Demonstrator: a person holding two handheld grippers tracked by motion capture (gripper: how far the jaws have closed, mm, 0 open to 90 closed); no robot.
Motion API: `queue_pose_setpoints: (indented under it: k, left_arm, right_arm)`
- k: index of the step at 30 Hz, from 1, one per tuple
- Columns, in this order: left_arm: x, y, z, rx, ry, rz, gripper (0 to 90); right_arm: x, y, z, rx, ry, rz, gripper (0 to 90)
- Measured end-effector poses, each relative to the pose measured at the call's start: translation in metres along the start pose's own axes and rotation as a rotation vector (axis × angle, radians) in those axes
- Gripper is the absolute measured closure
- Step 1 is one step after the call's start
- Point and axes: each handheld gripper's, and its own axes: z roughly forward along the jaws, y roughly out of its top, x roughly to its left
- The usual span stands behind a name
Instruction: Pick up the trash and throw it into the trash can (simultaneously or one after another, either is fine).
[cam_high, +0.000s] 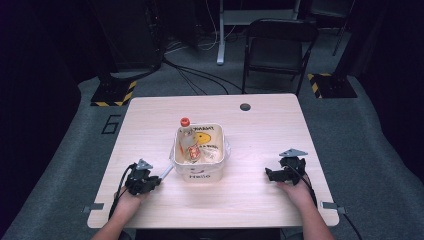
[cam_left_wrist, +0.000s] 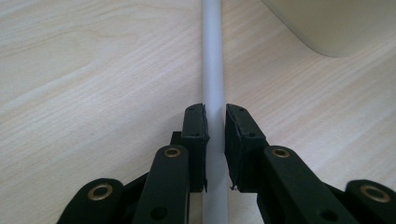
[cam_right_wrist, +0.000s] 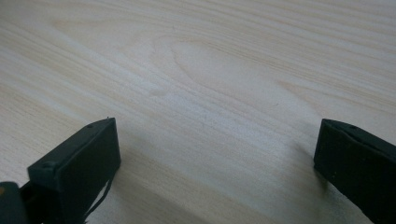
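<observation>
On the pale wood-grain table (cam_high: 260, 150), near its front left edge, the left gripper (cam_high: 159, 176) is seen clamped on a thin grey rod (cam_high: 166, 172). In the left gripper view the rod (cam_left_wrist: 213, 70) is shown as a smooth, matte, round-sectioned stick, straight, running up the middle of the frame along the tabletop; both flat black pads are pressed against its sides, one on each side. The left gripper (cam_left_wrist: 215, 128) is built of hard black links with brass-coloured rivets. The rod's far end is pointed toward the white tub (cam_high: 199, 172), a squarish plastic container with rounded corners and printed lettering on its front wall; whether rod and tub touch cannot be told. A rounded off-white corner of the tub (cam_left_wrist: 327, 23) is caught at the top right of the left gripper view, just beside the rod. Inside the tub a clear bottle (cam_high: 187, 137) with an orange cap is stood upright, with a yellow-printed wrapper (cam_high: 207, 139) lying beside it.

The right gripper (cam_high: 268, 173) is held low at the table's front right, well apart from the tub. Its jaws are spread wide with nothing between them, as shown in the right gripper view (cam_right_wrist: 217, 154); bare, smooth laminate grain is seen under them.
</observation>
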Motion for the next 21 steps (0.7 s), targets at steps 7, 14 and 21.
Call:
queue_pose_setpoints:
  k: [7,14,21]
  left_arm:
    - [0.003,0.0,0.001,-0.01,0.007,0.004,78.7]
    - [0.012,0.004,0.0,-0.014,0.011,-0.057,79.4]
    - [0.027,0.006,-0.013,-0.077,-0.001,-0.144,79.5]
  right_arm:
    - [0.0,0.0,0.0,0.0,0.0,0.0,0.0]
    - [0.0,0.0,0.0,0.0,0.0,0.0,0.0]
    - [0.0,0.0,0.0,0.0,0.0,0.0,0.0]
